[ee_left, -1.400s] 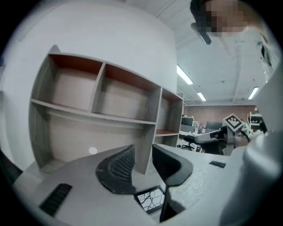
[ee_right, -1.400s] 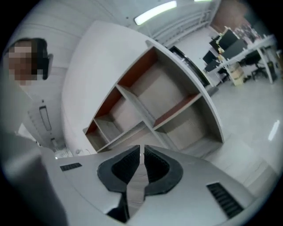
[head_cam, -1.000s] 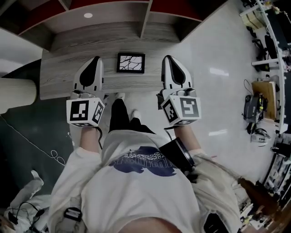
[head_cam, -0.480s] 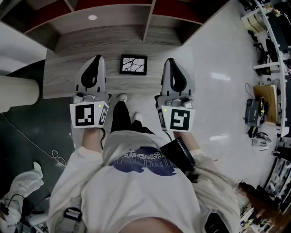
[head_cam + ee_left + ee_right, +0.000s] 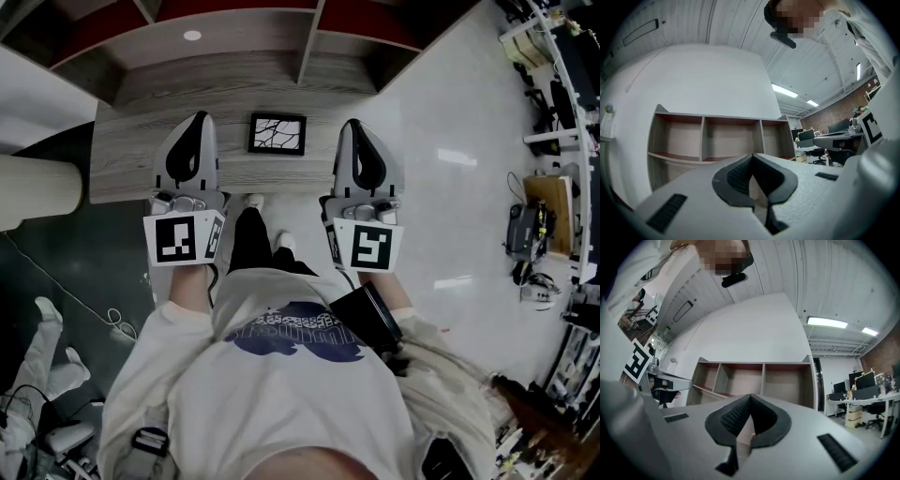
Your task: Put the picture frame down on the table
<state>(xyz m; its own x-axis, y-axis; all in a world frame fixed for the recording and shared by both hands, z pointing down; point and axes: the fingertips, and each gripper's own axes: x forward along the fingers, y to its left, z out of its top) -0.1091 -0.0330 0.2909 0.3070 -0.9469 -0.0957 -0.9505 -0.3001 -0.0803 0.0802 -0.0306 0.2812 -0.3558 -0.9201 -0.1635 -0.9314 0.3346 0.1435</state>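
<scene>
Two closed, empty claws, left gripper [image 5: 196, 120] and right gripper [image 5: 352, 124], flank the picture frame [image 5: 277, 133] lying flat on the table [image 5: 127, 159]; a sideways swing could, I judge, knock it off.

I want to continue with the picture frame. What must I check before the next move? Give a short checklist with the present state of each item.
1. Picture frame rests on the table: ok.
2. Left gripper jaws together, nothing between them: ok.
3. Right gripper jaws together, nothing between them: ok.
4. Both grippers apart from the frame, one on each side: ok.
5. Frame away from the table's near edge: ok.
6. Frame flat, not propped: cannot tell from the head view.
</scene>
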